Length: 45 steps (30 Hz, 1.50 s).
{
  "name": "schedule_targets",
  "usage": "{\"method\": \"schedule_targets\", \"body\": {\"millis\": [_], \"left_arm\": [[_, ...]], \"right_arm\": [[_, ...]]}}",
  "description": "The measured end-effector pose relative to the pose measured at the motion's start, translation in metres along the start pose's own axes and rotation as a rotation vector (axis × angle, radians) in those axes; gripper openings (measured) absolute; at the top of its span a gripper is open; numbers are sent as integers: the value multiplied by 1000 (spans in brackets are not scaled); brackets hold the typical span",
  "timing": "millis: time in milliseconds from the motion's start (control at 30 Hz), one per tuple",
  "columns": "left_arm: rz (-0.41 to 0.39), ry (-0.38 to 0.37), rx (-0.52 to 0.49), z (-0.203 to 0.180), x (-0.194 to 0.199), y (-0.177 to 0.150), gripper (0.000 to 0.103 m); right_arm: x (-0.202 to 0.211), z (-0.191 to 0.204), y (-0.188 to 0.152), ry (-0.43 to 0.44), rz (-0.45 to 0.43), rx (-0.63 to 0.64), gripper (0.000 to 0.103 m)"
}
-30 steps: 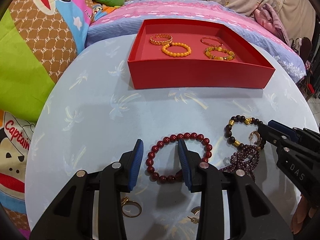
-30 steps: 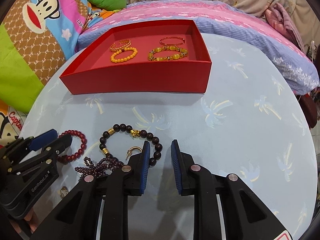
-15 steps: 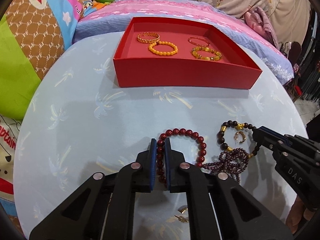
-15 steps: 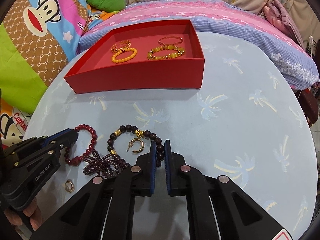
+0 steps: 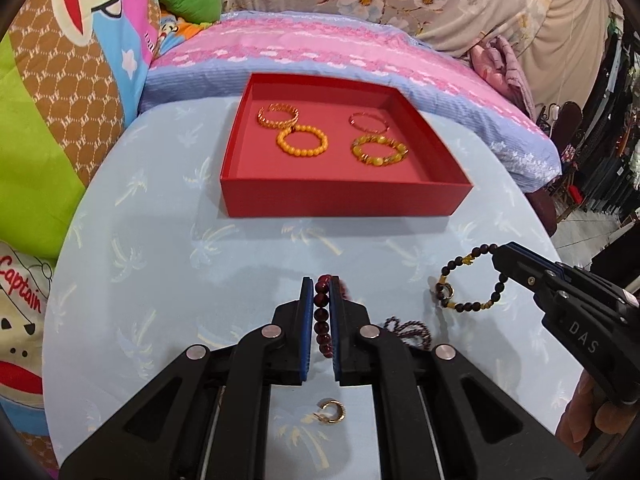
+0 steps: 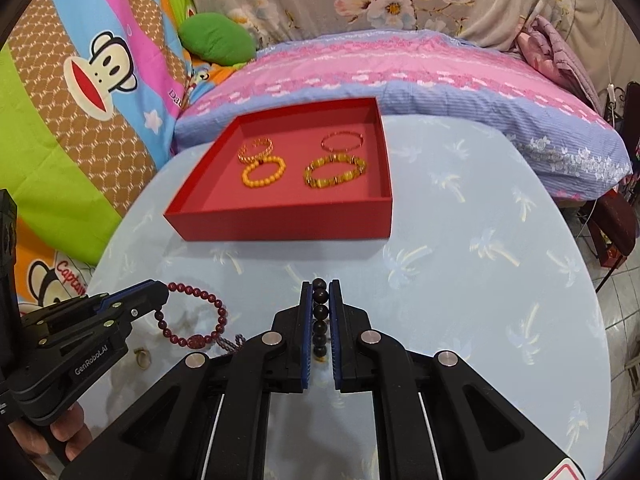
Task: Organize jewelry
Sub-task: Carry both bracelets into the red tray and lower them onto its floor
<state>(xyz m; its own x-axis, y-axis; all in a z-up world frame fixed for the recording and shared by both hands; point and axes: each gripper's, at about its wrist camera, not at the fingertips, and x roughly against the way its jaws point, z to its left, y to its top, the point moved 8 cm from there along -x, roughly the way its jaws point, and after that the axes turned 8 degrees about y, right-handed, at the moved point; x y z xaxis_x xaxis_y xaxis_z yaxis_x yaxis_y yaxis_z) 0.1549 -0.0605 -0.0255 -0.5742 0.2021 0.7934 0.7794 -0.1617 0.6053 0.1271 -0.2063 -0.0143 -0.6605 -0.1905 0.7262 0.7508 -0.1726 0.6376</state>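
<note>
Left gripper [image 5: 321,300] clamping red bracelet [image 6: 192,314], right gripper [image 6: 320,304] clamping dark bracelet [image 5: 472,280], red tray [image 5: 344,208] ahead.

The left gripper [image 5: 321,292] and right gripper [image 6: 320,296] pointed steeply downward, jaws clamped nearly together.

My right gripper [image 6: 320,292] pinches the dark bead bracelet [image 6: 320,316] — my left gripper [image 6: 154,294] dangles the red bead bracelet [image 6: 192,312] before the red tray [image 6: 280,222].

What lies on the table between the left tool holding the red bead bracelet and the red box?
Nothing: in the left wrist view the tablecloth between the left tool with its red bead bracelet and the red box is bare.
</note>
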Motion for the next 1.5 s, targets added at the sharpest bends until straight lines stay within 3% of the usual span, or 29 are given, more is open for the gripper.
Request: {"method": "schedule_targets", "body": {"millis": [267,500,867,1100,1500], "left_arm": [[-36,-61,-5,-9,22,26,7],[-105,-100,-8,-19,28,76,7],[-120,-132,6,-27,-12,134,7],[-15,-134,66,-12,-72,123,7],[43,28,35,17,-116,93,7]], "right_arm": [[23,-5,31,-1,-68,-1,8],[19,-9,68,-2,-105,13,7],[-28,6,119,84,-110,-4,8],[-87,3,107,128,-14,-72,8],[-111,-26,81,33,39,-74,8]]}}
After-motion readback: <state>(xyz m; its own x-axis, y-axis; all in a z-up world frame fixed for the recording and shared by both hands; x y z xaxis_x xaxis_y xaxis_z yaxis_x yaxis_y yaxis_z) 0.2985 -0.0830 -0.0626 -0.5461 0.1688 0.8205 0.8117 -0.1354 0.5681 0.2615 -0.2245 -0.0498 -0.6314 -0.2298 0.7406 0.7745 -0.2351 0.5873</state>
